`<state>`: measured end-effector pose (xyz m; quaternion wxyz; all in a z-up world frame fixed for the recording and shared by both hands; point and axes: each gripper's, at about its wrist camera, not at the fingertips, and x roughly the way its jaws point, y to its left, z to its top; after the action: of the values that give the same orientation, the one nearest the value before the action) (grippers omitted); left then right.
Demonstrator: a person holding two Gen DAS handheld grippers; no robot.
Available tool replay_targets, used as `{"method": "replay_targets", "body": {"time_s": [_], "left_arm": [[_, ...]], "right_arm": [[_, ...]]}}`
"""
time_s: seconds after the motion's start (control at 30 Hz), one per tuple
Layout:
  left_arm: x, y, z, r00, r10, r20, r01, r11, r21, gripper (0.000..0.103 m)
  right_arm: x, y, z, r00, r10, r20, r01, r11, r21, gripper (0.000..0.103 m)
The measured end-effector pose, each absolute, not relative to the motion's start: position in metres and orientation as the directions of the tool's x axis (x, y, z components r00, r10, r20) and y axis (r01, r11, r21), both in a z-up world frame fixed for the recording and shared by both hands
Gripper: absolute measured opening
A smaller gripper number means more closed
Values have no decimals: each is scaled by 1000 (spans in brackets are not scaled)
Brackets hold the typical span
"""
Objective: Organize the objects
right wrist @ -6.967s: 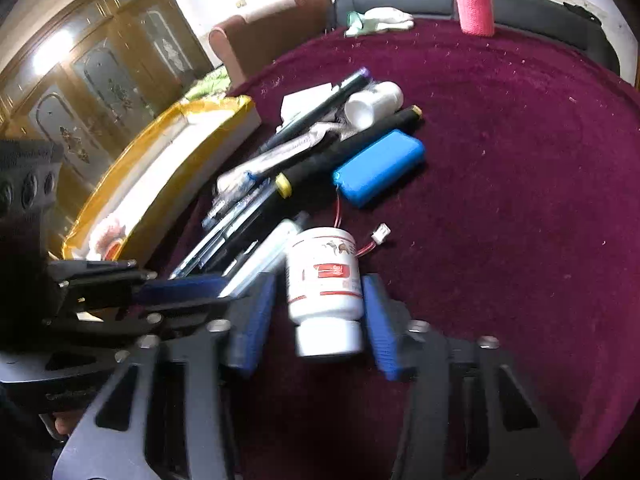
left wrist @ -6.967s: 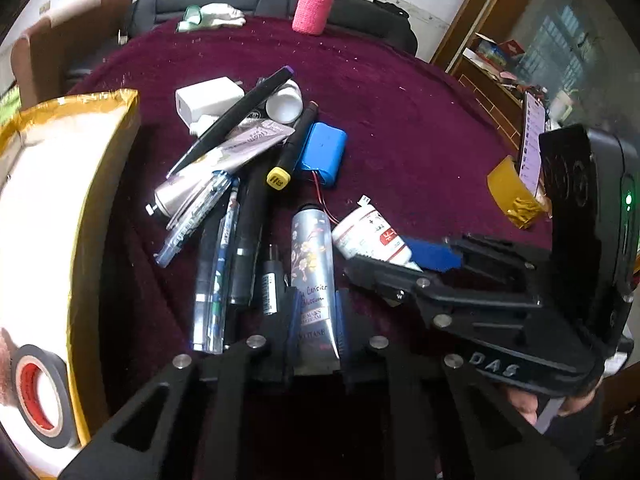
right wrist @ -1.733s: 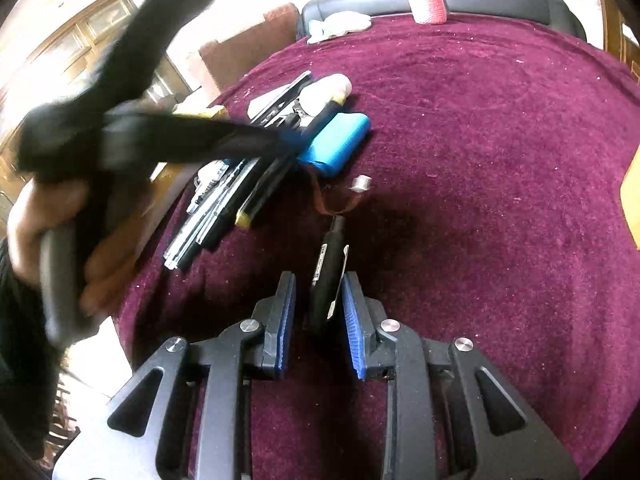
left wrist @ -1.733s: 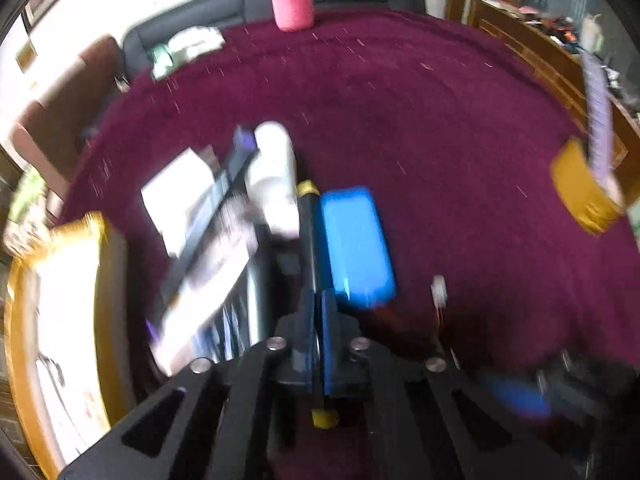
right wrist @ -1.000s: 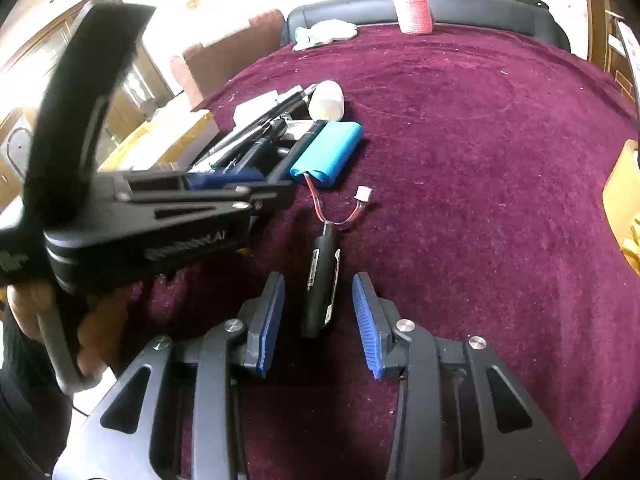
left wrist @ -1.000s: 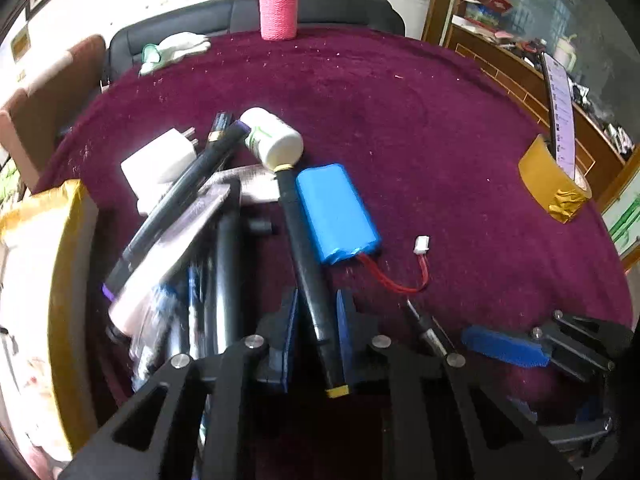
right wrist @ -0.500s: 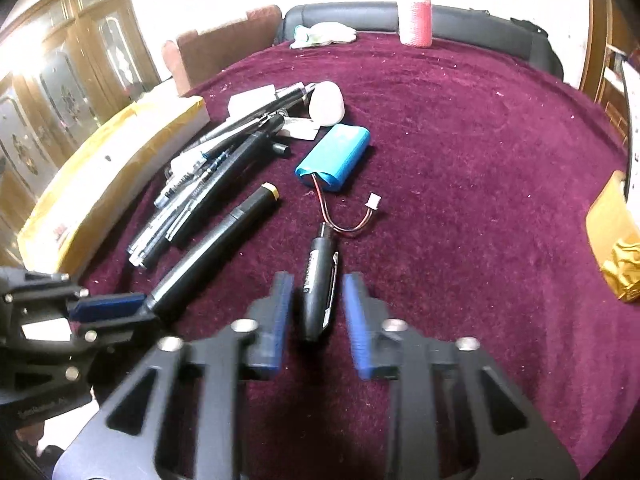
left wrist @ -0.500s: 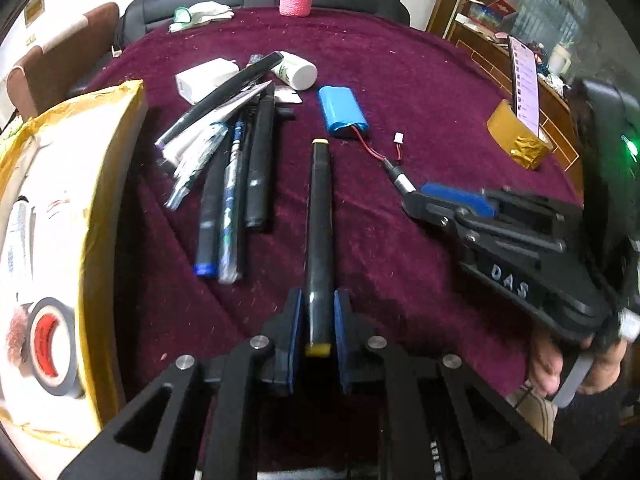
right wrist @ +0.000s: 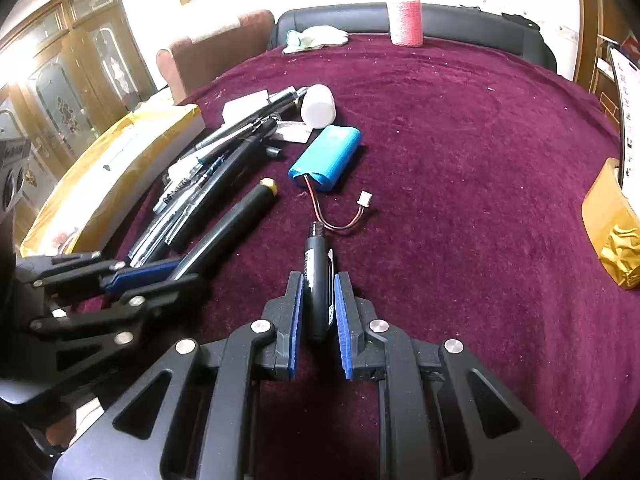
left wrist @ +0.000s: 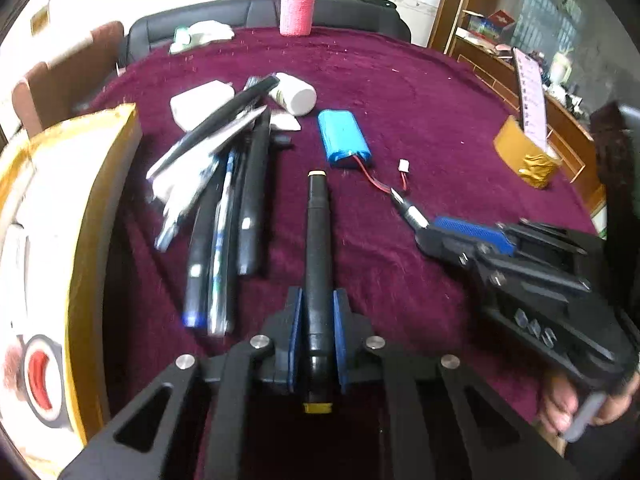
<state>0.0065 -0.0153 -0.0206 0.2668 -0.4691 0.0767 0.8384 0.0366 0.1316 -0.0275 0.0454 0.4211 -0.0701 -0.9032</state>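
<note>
Black sofa [right wrist: 460, 20], ornate wooden doors [right wrist: 60, 92]

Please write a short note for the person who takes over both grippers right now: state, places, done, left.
Left gripper: shut on the long black marker, jaws just closed further.
Right gripper: shut on the short black pen.
Pile of pens, white bottle and blue battery lie on the red cloth; yellow box holds a tape roll.
Left: place both held items, then sort the pile.

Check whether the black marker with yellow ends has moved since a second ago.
Yes. The black marker, clamped in the left gripper, has been pulled out from beside the blue battery pack; its far tip now lies short of the pack.
</note>
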Motion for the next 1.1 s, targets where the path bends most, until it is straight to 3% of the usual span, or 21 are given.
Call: {"method": "replay_targets", "body": {"time_s": [0.23,0.3,0.33,0.43,0.5,0.53,0.77,1.1], "left_arm": [[8,-10,-22,-406,367,-837,-529,-841,-113,17],[1,-2,-22,-404,384,-830,-528,-839,-131,36],[-1,1,-23,-410,397,-821,-527,-838,-142,38],[2,9,-28,-489,366,-792,-509,-857,-81,32],[10,10,-28,-527,326,-785,-498,-867,-26,16],[11,6,-27,-510,342,-789,-490,-870,-60,13],[23,-39,-27,-431,485,-761,-427,-852,-302,12],[41,-63,-4,-483,531,-696,-404,-840,-361,12]], "right_arm": [[37,127,-29,-632,-135,-763,35,-989,146,16],[37,128,-28,-632,-139,-763,37,-988,149,16],[38,127,-28,-632,-137,-763,38,-988,147,16],[38,127,-28,-633,-134,-763,41,-989,139,16],[40,127,-29,-633,-135,-762,41,-989,141,16],[40,127,-29,-634,-136,-762,41,-989,142,16],[46,122,-30,-651,-105,-752,28,-993,114,15],[63,122,-18,-735,-53,-676,-7,-996,85,15]]}}
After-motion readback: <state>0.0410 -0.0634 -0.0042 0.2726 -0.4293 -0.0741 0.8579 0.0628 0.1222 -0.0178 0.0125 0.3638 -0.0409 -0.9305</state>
